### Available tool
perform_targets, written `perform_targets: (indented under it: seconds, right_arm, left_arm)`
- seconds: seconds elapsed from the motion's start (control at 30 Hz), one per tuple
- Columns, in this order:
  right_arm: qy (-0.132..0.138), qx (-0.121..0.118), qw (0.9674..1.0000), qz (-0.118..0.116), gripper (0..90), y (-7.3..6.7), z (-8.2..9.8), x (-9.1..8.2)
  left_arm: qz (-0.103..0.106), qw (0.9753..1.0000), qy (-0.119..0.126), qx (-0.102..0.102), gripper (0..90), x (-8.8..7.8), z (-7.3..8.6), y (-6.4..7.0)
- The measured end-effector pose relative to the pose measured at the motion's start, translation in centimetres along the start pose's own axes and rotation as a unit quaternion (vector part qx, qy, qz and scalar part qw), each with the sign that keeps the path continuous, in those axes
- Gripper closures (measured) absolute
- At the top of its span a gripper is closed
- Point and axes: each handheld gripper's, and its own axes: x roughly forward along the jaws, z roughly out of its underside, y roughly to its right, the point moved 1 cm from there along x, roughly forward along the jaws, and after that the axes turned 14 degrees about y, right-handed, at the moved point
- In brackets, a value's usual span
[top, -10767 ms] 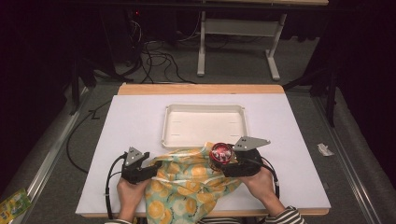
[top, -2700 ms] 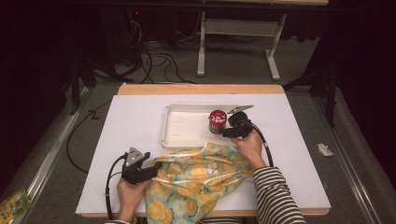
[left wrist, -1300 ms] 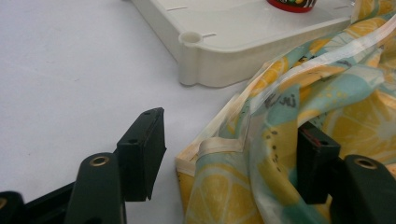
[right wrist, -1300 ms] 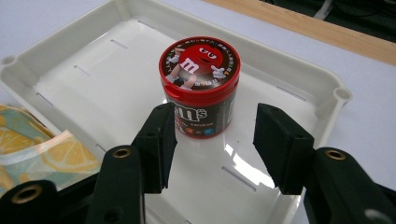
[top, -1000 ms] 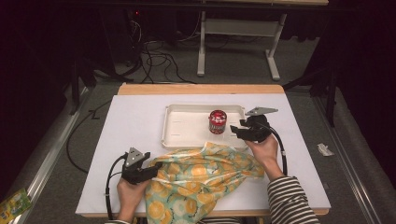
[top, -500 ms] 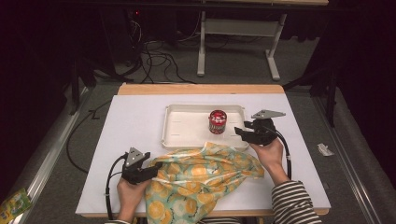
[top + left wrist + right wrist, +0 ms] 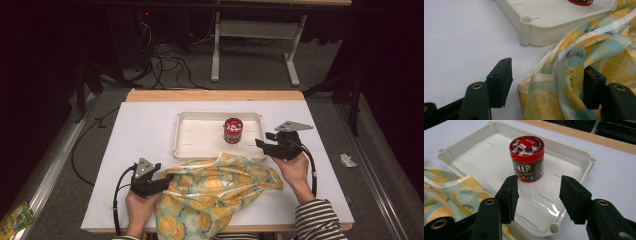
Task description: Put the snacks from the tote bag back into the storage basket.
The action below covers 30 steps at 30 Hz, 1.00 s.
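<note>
White paper covers the table, with dark carpet, loose cables and a desk frame beyond its wooden far edge. On it sits a shallow cream plastic tray, and standing upright in the tray's right half is a small round red-lidded candy tub with a brown label, clear of the walls.

Right gripper hangs just outside the tray's near right corner with its jaws parted and nothing between them; in its own view the tub stands beyond the pads, untouched. Left gripper sits at the left edge of a crumpled yellow-and-teal lemon-print cloth bag. The bag's cream-trimmed hem lies between its jaws, but the left pad stands well off the fabric, and whether the right pad touches it I cannot tell, so I read this claw as released rather than clenched.

My judgement is that the tub has been placed and the right hand is free for whatever else the bag holds (its contents are hidden). To do that well, take the hem firmly with the left claw first, so the mouth stays put, then bring the right claw in low over the cloth.

Watch the bag's far fold: it laps against the tray's near rim and could drag the tray. Trailing cables from both grippers also lie near the cloth.
</note>
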Motion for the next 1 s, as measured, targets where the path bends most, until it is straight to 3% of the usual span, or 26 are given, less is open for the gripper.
perform_targets:
  seconds: [1.0]
  right_arm:
    - [0.022, 0.013, 0.9997, -0.003, 50.6, 0.0, 1.3, -3.1]
  left_arm:
    - [-0.001, 1.0000, -0.003, 0.001, 36.6, 0.0, 0.0, 0.0]
